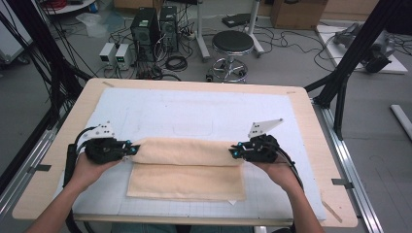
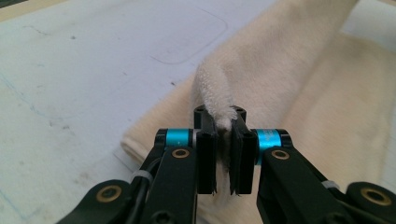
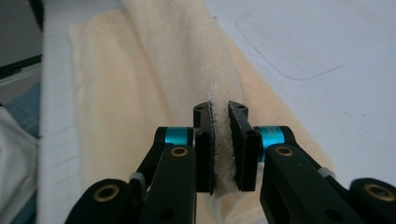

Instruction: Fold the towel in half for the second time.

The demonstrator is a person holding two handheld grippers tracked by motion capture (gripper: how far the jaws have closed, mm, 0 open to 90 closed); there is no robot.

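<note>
The cream towel [image 1: 187, 167] lies folded on the white mat [image 1: 194, 114] covering my counter [image 1: 311, 126], its far fold lifted into a ridge. My left hand-held gripper [image 2: 224, 140] is clamped on one corner, my right hand-held gripper [image 3: 223, 140] on the other. The high view shows both ends together, and a stool [image 1: 233, 43] beyond.

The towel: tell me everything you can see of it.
The towel is cream terry cloth, soft and looped, lying on the white mat near the person's side of the wooden table. Its far part is lifted and brought over toward the near part, forming a rounded fold across its width. The left tongs pinch one end of that raised edge and the right tongs the other, jaws closed on cloth.
</note>
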